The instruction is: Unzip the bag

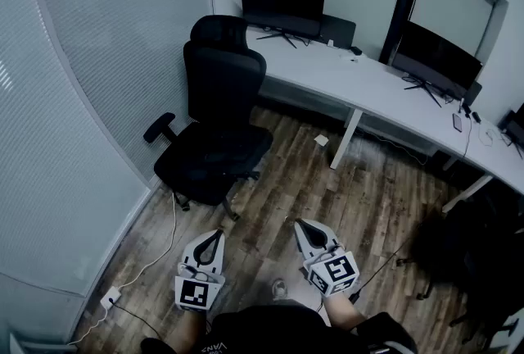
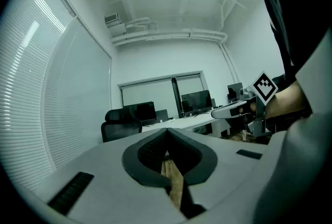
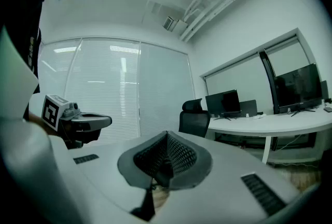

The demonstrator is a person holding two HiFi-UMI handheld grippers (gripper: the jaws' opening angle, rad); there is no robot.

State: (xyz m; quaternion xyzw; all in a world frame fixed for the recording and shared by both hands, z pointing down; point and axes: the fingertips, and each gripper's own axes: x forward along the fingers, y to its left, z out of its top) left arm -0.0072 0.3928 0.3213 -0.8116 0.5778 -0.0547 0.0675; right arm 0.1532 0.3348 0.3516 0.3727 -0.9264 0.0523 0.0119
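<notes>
1 black bag [image 1: 467, 250] — details too dark.

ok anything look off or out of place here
Nothing looks spilled or broken. The office chair stands pulled well away from the desk, turned askew, and a white cable trails loose across the wood floor beside it.

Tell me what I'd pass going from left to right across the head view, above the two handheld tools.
window blinds → black office chair → first monitor → white desk leg → second monitor
</notes>
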